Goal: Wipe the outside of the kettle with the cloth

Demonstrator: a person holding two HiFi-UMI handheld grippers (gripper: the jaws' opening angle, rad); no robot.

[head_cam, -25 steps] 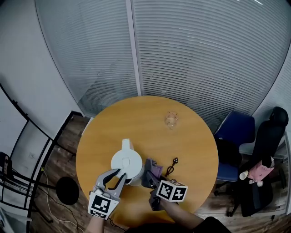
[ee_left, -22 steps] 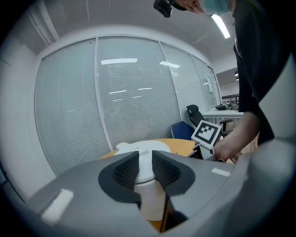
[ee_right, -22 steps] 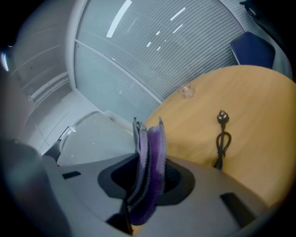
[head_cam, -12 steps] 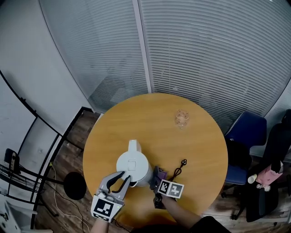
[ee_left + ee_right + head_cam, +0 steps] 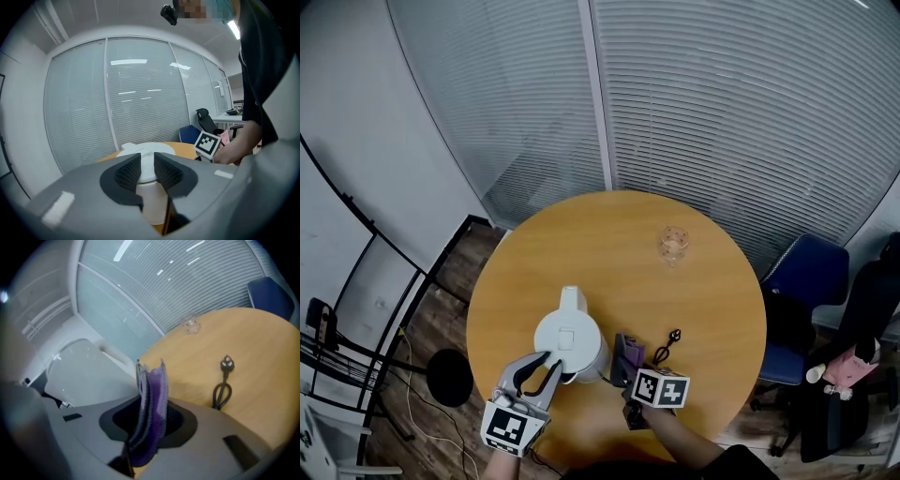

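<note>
A white kettle [image 5: 567, 340] stands on the round wooden table [image 5: 609, 244] near its front edge, spout pointing away. My left gripper [image 5: 540, 367] is at the kettle's near side, shut on the kettle handle [image 5: 152, 206], which shows white between its pads. My right gripper [image 5: 630, 367] is shut on a folded purple cloth [image 5: 625, 351]. The cloth [image 5: 152, 399] sticks up between the jaws, right beside the kettle's right wall [image 5: 86, 376]. Whether the cloth touches the wall I cannot tell.
A black power cable with a plug [image 5: 665, 344] lies just right of the cloth. A clear glass [image 5: 674, 246] stands at the table's far right. Glass walls with blinds stand behind the table. A blue chair [image 5: 806, 281] and a black chair [image 5: 867, 309] stand to the right.
The right gripper with the cloth has shifted slightly along the kettle's right side. The left gripper stays on the handle. The head view has drifted a little.
</note>
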